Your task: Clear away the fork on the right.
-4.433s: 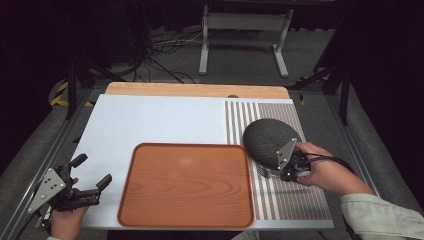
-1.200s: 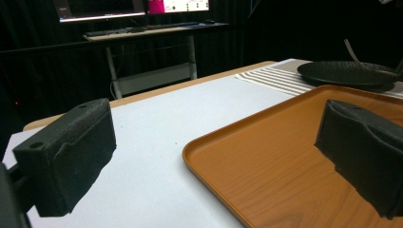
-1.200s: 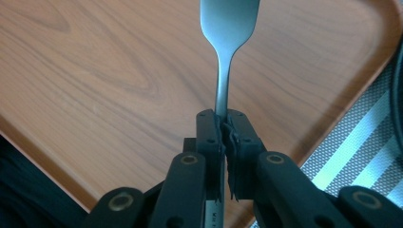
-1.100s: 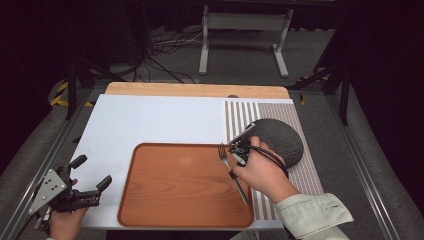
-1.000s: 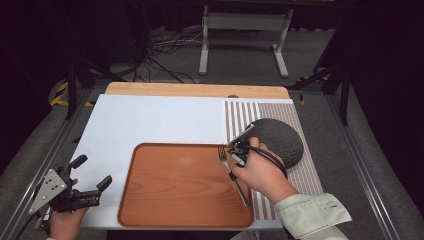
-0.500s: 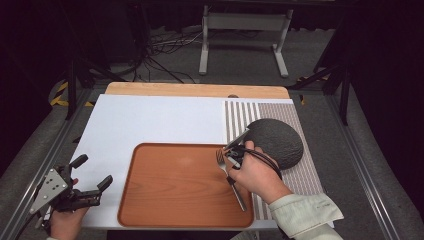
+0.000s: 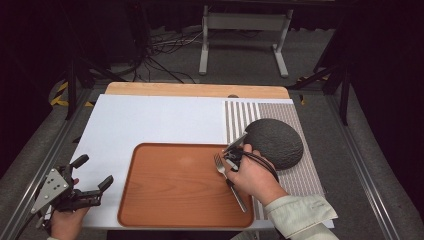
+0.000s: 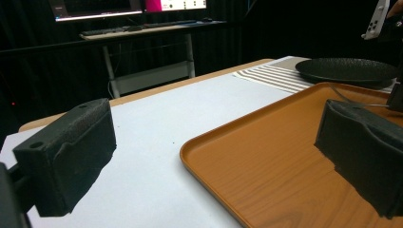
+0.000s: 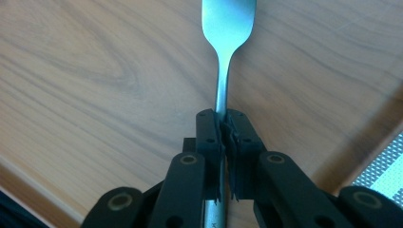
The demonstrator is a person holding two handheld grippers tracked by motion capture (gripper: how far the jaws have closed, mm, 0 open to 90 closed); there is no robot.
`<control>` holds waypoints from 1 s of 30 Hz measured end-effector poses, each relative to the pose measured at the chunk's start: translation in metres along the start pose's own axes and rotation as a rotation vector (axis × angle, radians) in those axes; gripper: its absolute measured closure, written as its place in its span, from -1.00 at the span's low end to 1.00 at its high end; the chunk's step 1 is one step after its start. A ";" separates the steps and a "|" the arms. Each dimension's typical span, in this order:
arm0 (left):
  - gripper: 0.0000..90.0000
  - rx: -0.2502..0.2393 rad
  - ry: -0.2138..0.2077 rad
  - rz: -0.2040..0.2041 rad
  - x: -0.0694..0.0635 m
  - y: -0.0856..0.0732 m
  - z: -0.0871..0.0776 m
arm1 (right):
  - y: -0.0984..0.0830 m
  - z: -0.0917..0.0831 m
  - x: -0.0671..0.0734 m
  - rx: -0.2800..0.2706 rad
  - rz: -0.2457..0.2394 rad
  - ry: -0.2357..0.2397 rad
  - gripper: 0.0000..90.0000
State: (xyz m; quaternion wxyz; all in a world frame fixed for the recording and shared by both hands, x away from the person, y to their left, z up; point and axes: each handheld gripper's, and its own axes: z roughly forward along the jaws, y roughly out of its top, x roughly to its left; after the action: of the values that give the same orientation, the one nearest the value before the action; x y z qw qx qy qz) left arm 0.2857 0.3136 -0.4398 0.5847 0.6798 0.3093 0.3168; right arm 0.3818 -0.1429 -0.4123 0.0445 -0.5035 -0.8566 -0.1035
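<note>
- Steel fork (image 9: 223, 71) is clamped at its neck by the right gripper (image 9: 222, 124), fingers (image 9: 208, 135) pinched tight on the handle, tines aimed away from the person.
- Fork sits low over the right side of the orange tray (image 7: 150, 200); can't tell if it's touching the wood yet.
- Left gripper (image 7: 90, 180) idles off the tray's near-left corner, fingers (image 8: 66, 152) spread wide, nothing between them.
- Dark plate (image 7: 274, 142) lies on the striped mat (image 7: 300, 175), just right of the tray.
- Progress, my read: fork grabbed and carried over, so mostly done. Left: set it down, release.
</note>
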 end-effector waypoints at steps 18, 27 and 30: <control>-0.99 0.004 -0.004 0.002 0.000 0.000 0.001 | 0.000 0.003 -0.001 -0.028 0.022 -0.011 0.49; -0.99 0.004 -0.002 0.003 0.000 0.000 0.001 | -0.001 -0.001 0.001 -0.103 0.000 0.003 0.02; -0.99 0.004 -0.004 0.003 0.000 0.000 0.001 | -0.001 -0.001 0.001 -0.147 -0.035 -0.007 -0.21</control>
State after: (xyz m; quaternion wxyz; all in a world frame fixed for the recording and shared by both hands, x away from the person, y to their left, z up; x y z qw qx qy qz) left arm 0.2866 0.3128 -0.4400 0.5833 0.6821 0.3077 0.3158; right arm 0.3804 -0.1428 -0.4112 0.0025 -0.4908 -0.8555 -0.1651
